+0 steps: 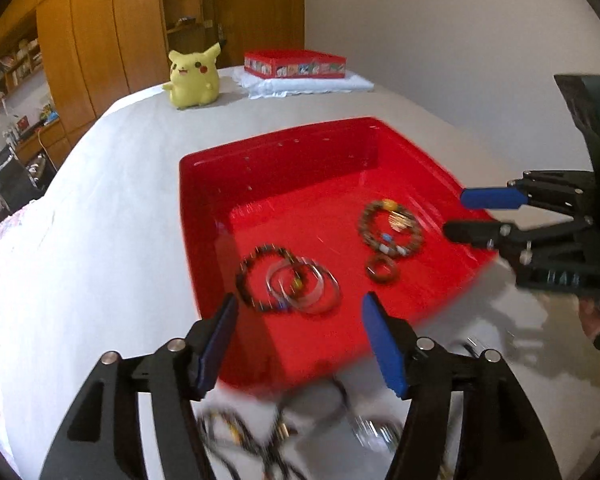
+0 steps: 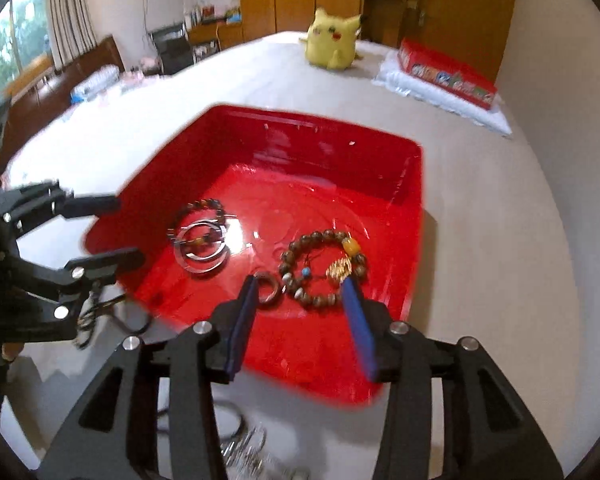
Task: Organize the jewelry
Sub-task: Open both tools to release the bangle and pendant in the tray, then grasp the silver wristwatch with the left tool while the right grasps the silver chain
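Observation:
A red tray (image 1: pixel 204 208) (image 2: pixel 412 216) lies on a white bed. Inside it rest a dark beaded bracelet (image 1: pixel 256 268) (image 2: pixel 196 208) overlapped by clear bangles (image 1: pixel 312 284) (image 2: pixel 204 256), a brown beaded bracelet with a yellow bead and gold charm (image 1: pixel 392 224) (image 2: pixel 324 268), and a small brown ring (image 1: pixel 381 267) (image 2: pixel 267 289). My left gripper (image 1: pixel 298 308) (image 2: pixel 116 232) hangs open over the tray's near edge, nothing between its blue pads. My right gripper (image 2: pixel 300 288) (image 1: pixel 456 212) is open too, above the brown bracelet and ring, not touching them.
More jewelry, dark cords and metal rings (image 1: pixel 284 432) (image 2: pixel 240 436), lies blurred on the sheet in front of the tray. A yellow plush toy (image 1: pixel 194 80) (image 2: pixel 334 40) and a red box on a white pillow (image 1: pixel 296 65) (image 2: pixel 446 70) sit at the bed's far end.

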{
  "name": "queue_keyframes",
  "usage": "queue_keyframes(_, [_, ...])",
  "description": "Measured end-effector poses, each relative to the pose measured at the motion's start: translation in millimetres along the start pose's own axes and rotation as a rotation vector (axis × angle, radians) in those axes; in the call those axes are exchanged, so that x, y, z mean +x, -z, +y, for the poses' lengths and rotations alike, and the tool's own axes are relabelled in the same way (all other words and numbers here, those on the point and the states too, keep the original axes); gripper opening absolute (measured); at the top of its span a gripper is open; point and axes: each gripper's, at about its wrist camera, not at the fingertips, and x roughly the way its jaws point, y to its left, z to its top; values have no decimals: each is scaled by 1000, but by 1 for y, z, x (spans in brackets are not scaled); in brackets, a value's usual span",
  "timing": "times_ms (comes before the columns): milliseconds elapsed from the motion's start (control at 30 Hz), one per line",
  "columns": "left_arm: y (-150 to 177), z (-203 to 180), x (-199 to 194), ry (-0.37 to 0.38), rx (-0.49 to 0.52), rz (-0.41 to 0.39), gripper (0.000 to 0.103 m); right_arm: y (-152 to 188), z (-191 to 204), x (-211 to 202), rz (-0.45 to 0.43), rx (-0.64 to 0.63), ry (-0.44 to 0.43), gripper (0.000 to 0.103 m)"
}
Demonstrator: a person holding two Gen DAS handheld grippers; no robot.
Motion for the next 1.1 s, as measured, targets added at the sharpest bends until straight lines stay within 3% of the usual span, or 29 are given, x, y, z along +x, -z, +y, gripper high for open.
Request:
queue_keyframes(167, [47,-16,-34,40,-47,5,65,52,3,-44,-62,42,-23,49])
queue_keyframes(467, [86,-43,-4,60,-117,87,63,139,8,-43,-4,145,-57,49])
queue_keyframes(533, [88,-47,3,49,-115,96,58,150,8,-44,-1,166,-64,49])
queue_keyframes(600, [91,-50,9,56,-120,113,46,159,9,-44,4,173,-68,49])
queue_keyframes(800, [97,-48,11,48,-131,96,34,165,9,-40,10,175,-81,50])
queue_keyframes(967, [98,-44,10,21,-117,89,14,162,9,-35,1,167,-87,51])
queue_keyframes(1100, [98,-40,10,30,-117,87,13,157,11,-28,1,149,-79,57])
